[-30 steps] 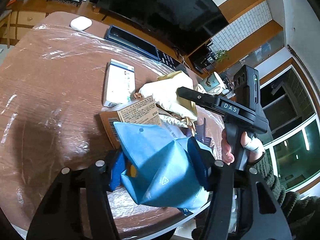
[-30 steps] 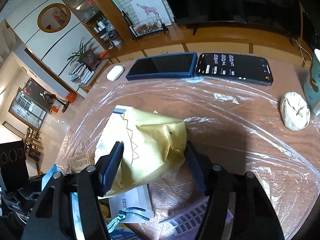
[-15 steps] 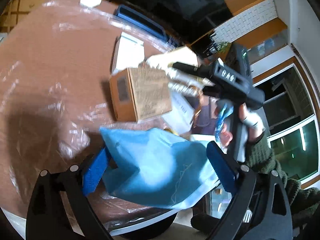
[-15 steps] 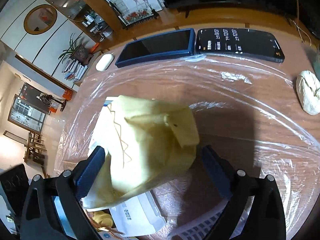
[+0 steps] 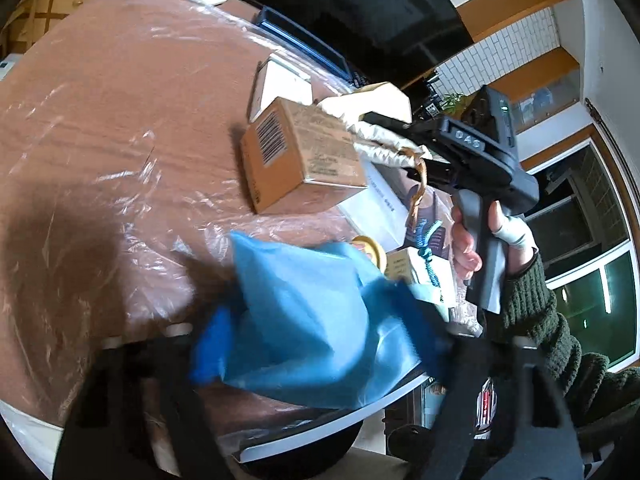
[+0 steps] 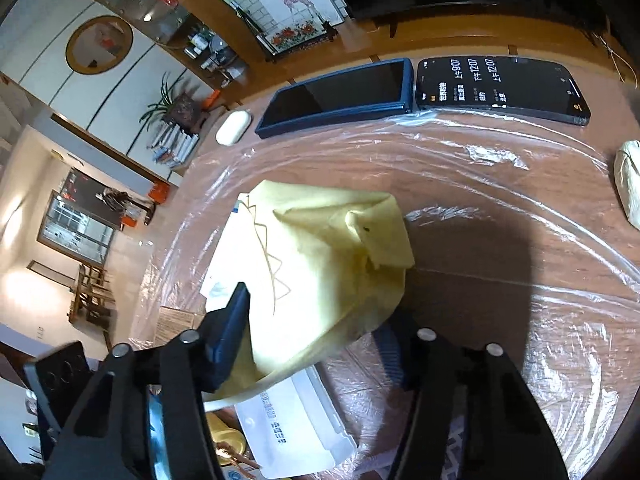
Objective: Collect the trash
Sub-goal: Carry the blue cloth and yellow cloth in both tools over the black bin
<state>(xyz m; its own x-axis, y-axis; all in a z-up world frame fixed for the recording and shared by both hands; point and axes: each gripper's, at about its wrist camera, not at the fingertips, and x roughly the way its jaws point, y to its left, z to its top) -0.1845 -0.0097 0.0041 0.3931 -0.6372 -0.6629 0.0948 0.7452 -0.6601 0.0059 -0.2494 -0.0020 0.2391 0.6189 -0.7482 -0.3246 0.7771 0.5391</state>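
Plastic-covered table (image 6: 500, 184) is carrying clutter; left gripper (image 5: 320, 344), blurred, is seemingly clenching blue bag (image 5: 316, 320); right gripper (image 6: 316, 336) is grasping yellow bag (image 6: 328, 256).

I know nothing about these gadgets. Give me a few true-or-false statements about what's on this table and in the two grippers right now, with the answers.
1. The left gripper holds a blue bag. True.
2. The right gripper holds a red bag. False: it is a pale yellow bag.
3. A brown cardboard box with a barcode sits on the table. True.
4. The table is bare wood. False: clear plastic film covers it.
5. Both phones are dark. False: one phone shows lit text; the other phone is dark.
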